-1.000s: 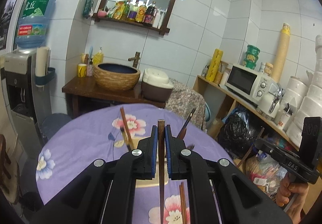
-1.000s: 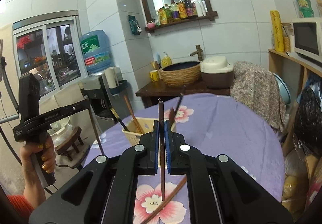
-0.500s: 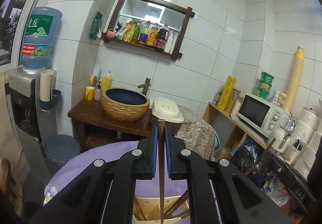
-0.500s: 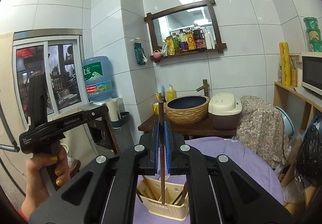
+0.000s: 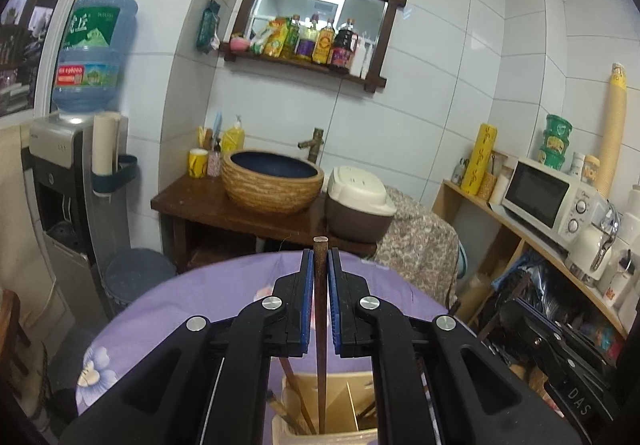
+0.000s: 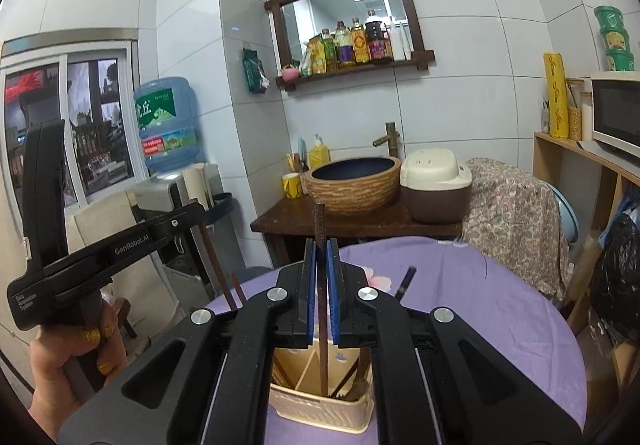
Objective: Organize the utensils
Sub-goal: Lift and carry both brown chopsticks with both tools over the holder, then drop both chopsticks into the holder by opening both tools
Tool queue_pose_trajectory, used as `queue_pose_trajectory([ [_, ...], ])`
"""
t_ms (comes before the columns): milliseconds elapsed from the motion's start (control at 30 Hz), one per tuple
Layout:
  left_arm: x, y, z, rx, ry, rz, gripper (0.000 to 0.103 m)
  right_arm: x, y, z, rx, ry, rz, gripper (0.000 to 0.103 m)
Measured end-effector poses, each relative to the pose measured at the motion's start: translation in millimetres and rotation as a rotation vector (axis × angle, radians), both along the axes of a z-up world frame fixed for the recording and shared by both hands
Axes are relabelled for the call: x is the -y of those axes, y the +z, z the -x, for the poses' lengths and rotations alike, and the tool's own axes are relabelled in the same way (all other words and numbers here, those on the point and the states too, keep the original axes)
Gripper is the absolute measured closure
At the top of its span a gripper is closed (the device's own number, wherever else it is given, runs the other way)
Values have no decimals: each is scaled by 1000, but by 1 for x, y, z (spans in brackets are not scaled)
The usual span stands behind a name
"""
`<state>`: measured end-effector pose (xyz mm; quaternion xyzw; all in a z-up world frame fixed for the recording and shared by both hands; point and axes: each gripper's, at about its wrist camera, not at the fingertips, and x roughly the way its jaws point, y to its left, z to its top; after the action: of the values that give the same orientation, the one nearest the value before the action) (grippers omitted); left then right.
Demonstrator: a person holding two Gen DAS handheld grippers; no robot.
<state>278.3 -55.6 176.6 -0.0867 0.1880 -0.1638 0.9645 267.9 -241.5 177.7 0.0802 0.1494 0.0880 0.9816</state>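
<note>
- Left wrist view: the left gripper (image 5: 320, 265) is clenched on a dark wooden chopstick (image 5: 320, 309), which stands nearly upright between the blue pads, its blunt end poking above them and its thin end down inside the cream utensil holder (image 5: 362, 397) on the purple floral tablecloth (image 5: 180, 309).
- Right wrist view: the right gripper (image 6: 321, 257) likewise grips a second dark chopstick (image 6: 321, 309), its tip lowered into a compartment of the same holder (image 6: 320, 409); which compartment exactly is hard to tell, since the jaws hide most of the dividers.
- Other chopsticks already lean in the holder, so each tip probably has to thread past them.
- Handling, as a judgement: each stick is light, stiff and smooth, so it can pivot or slide in a two-pad pinch; a hold near the thick upper part, as here, keeps the tip steerable.
- Letting go only once the tip is well inside looks safest, since a dropped stick could bounce out or tip the light holder.
</note>
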Motion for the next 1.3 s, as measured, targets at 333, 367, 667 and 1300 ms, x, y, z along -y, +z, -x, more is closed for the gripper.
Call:
queue_pose_trajectory([
  [333,9,-42,-4,-104,-48,-38,95,5,-38,-4,-79,13,-21,97],
  [367,10,-44,-4,-108,-47,-38,95,6,-40,-4,-82,10,-21,97],
  [667,6,-44,1,-115,-69,-40,75,13,-45,0,-68,-18,-24,93],
  [1300,-27,-56,103,48,-35,-60,6,6,-59,93,63,-130,115,16],
])
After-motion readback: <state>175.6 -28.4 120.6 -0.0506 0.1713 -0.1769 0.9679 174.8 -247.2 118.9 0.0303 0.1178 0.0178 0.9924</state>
